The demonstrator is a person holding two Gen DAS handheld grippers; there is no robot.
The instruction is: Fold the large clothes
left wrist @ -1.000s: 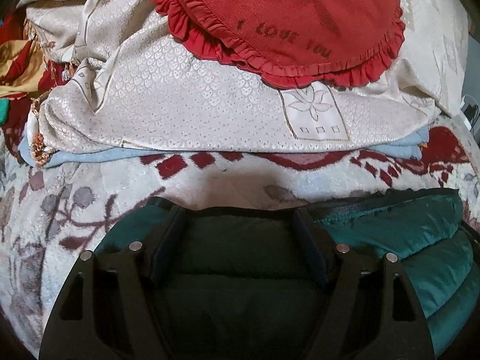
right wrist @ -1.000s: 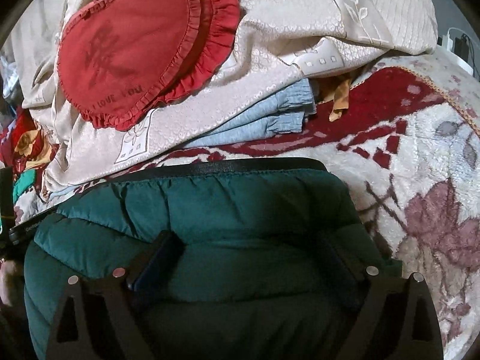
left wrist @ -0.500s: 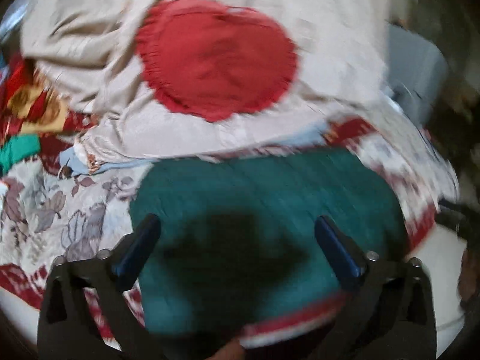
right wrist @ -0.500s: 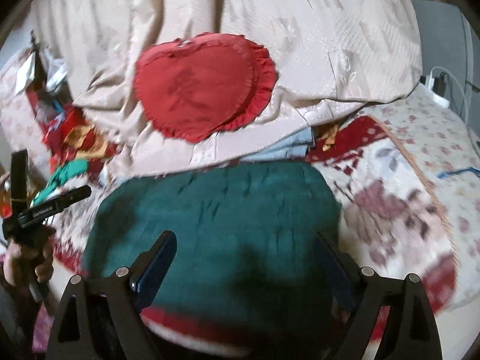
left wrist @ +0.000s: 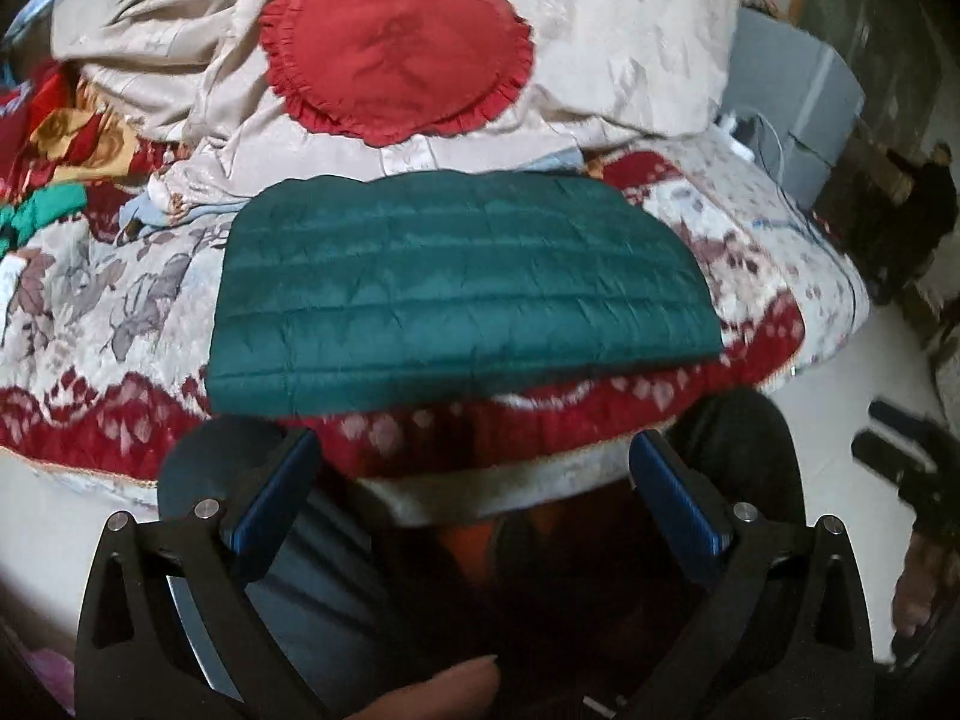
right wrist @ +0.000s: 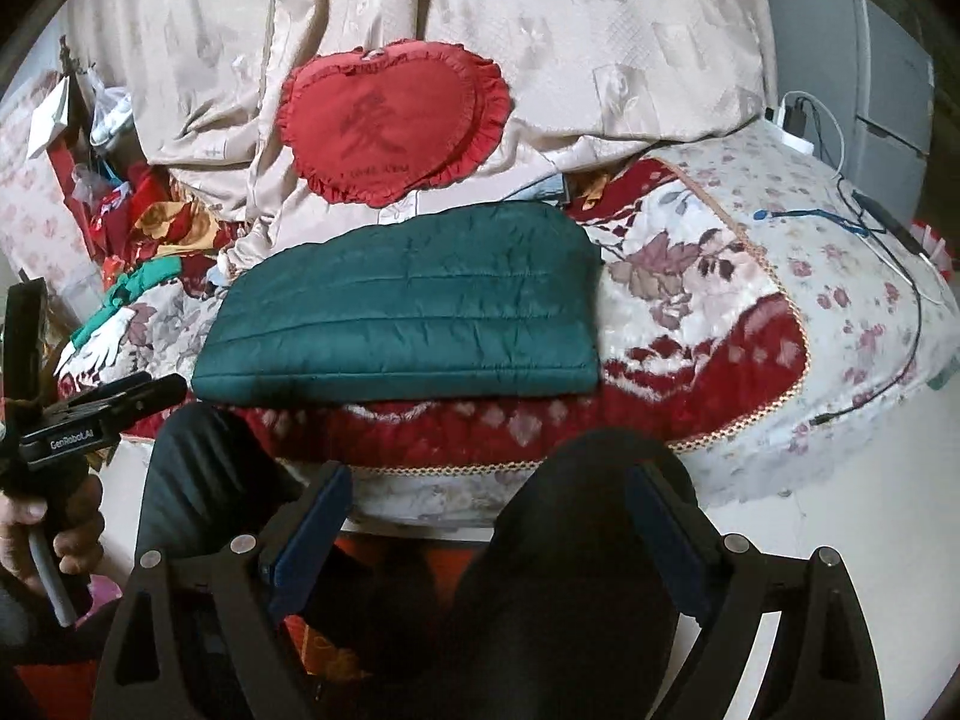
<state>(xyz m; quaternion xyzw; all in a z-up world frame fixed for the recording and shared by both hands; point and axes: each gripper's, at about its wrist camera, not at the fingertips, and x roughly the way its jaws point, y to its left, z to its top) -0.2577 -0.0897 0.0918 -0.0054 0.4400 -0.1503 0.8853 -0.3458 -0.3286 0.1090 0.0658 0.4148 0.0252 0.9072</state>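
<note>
A dark green quilted jacket [left wrist: 462, 294] lies folded into a flat rectangle near the front edge of the bed; it also shows in the right wrist view [right wrist: 408, 315]. My left gripper [left wrist: 474, 492] is open and empty, held back from the bed above the person's knees. My right gripper [right wrist: 486, 516] is open and empty, also pulled back over the knees. The left gripper shows from the side in the right wrist view [right wrist: 102, 408], and the right gripper shows at the edge of the left wrist view [left wrist: 912, 468].
A red heart-shaped cushion [left wrist: 396, 54] rests on a beige bedspread pile [left wrist: 630, 42] behind the jacket. Colourful clothes [right wrist: 150, 228] lie at the left. The floral blanket [right wrist: 690, 276] covers the bed. Cables [right wrist: 870, 228] and a grey cabinet [right wrist: 870, 78] are at the right.
Both grippers have let go of the green jacket and drawn back from the bed. The jacket now lies folded and flat, farther away in both views.
</note>
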